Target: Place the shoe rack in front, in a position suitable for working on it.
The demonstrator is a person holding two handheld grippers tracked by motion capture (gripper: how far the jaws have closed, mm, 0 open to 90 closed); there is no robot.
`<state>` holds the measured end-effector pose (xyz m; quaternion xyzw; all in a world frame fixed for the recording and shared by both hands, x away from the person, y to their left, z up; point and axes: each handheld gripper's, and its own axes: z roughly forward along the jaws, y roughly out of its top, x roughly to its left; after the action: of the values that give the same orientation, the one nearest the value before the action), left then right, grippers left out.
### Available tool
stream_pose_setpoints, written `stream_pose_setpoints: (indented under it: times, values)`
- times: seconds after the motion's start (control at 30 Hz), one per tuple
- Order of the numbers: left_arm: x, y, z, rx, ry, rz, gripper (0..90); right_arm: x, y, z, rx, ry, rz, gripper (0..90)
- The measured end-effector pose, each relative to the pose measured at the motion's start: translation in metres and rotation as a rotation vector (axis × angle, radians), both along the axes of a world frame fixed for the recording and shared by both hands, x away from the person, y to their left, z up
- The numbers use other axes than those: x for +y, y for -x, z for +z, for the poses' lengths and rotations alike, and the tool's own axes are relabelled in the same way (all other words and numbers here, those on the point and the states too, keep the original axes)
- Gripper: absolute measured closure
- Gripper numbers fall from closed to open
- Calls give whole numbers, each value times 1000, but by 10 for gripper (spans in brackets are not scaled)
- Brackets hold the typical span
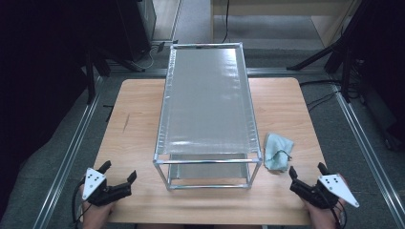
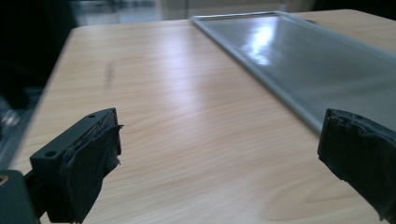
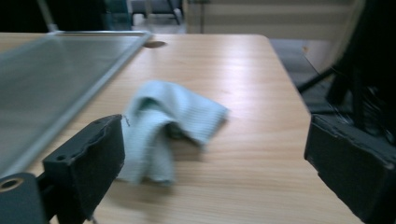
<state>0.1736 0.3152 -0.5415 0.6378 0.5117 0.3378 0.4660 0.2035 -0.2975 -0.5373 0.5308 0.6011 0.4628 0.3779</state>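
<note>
Lying crumpled on the wooden counter (image 1: pixel 138 124), a pale green cloth (image 1: pixel 278 151) sits at about four o'clock from the counter's middle, just beside the near right corner of a metal-framed rack (image 1: pixel 208 162). The rack stands along the counter's centre line, running from six toward twelve o'clock, with a grey sheet stretched over its top and a second shelf visible low down through its open near end.

The right tool (image 1: pixel 308 177) hovers at about five o'clock on the counter, near the front edge, held in a hand that comes in from the bottom. Its jaws are spread wide and nothing is between the pads. The cloth lies just ahead of it, toward twelve o'clock from the tool, near but not touched. In the right gripper view the cloth (image 3: pixel 170 128) shows folded over on itself with a bunched hump at its middle, closer to the left jaw than to the right one, and the rack's edge runs along the left.

The left tool (image 1: pixel 118 172) is at about seven o'clock, also by the front edge, its jaws likewise spread with nothing between them. In the left gripper view it (image 2: pixel 219 154) looks over bare wood, with the rack's top (image 2: pixel 308 65) off toward two o'clock.
</note>
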Motion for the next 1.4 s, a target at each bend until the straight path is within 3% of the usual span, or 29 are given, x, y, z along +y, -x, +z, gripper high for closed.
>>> stream_pose_setpoints:
  times: [0.17,0.37,0.67,1.17,1.4]
  values:
    - [17,-4,-4,3,6,63,0,-21,-6,-5,25,-14,-67,16]
    - [16,-6,-9,10,-26,70,0,-28,-8,-7,32,-40,-114,12]
    - [21,-6,-11,20,19,92,0,-29,-8,-9,49,-73,-106,3]
    - [17,-8,-14,34,1,95,0,-28,-7,-10,52,-78,-102,0]
    - [16,-7,-14,36,-1,98,0,-28,-6,-10,35,-71,-128,0]
